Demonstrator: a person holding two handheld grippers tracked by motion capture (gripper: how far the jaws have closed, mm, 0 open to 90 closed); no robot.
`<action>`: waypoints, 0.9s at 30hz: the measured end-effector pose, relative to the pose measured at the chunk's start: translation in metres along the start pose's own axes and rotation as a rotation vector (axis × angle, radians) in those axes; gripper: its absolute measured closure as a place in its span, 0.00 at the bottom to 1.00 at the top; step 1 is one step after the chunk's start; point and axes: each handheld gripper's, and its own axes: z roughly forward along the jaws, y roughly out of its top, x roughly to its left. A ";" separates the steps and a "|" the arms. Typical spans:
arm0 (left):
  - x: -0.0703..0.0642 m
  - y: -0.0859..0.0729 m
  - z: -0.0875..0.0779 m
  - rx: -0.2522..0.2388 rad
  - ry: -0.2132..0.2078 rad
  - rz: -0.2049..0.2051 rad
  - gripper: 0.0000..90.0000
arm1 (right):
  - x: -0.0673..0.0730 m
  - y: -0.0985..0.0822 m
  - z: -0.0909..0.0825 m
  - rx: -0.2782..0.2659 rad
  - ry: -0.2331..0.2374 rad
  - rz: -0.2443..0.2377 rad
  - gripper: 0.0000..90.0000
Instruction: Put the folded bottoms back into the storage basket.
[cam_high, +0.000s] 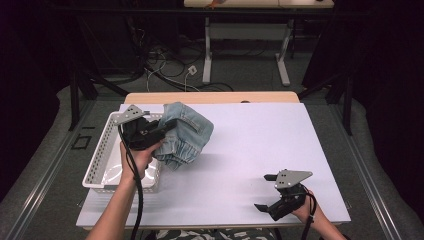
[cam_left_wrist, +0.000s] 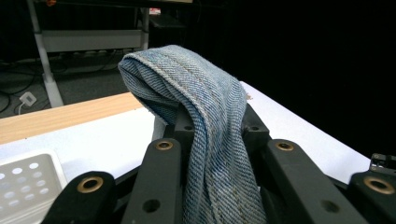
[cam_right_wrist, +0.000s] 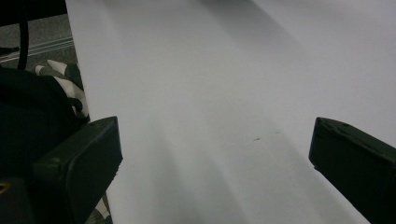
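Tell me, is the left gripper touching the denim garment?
Touching. In the left gripper view, the left gripper has its jaws clamped on a fold of the denim garment.

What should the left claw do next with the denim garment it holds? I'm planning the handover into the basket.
Probably carry it leftward over the white perforated basket and lower it. The left claw is shut on the folded denim garment, which hangs beside the basket's right edge; the right claw rests open, apart.
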 end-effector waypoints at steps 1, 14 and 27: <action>0.001 0.000 -0.001 -0.002 0.001 0.001 0.83 | 0.000 0.000 0.000 0.001 0.001 0.001 0.02; 0.005 0.004 -0.009 -0.024 0.020 -0.010 0.83 | 0.000 0.000 0.000 0.001 0.001 -0.001 0.02; 0.012 0.008 -0.020 -0.048 0.044 -0.019 0.83 | 0.000 0.000 0.000 0.005 0.002 0.000 0.02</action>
